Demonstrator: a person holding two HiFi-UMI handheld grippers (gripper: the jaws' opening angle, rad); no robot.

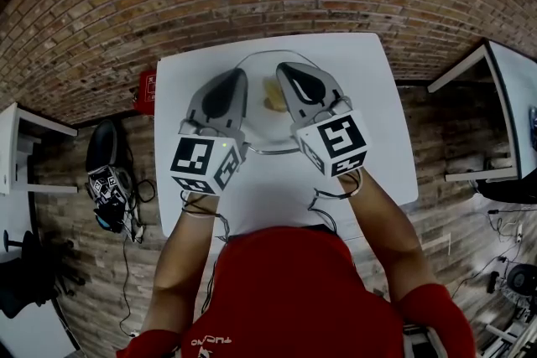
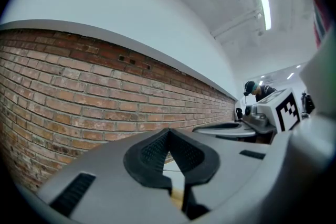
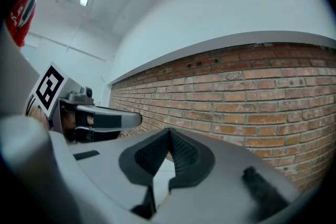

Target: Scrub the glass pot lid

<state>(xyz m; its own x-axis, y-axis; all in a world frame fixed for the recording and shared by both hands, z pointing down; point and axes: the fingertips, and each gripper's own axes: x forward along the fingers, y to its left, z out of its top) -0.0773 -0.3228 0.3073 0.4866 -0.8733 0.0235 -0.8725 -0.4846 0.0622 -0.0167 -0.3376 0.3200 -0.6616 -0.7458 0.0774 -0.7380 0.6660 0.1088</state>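
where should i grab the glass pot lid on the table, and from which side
Probably the near rim, coming low from the person's side: the glass pot lid lies flat on the table, so its thin edge is the only clear hold. Whether the yellowish piece at its middle is a knob is unclear.

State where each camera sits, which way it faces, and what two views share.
Head view: on the person's head, facing steeply down at the table, lid, left gripper and right gripper; forearms show.
Left gripper view: on that gripper, looking along its shut jaws at the brick wall.
Right gripper view: likewise, jaws shut.
Shared: both gripper views show that wall and the other gripper.
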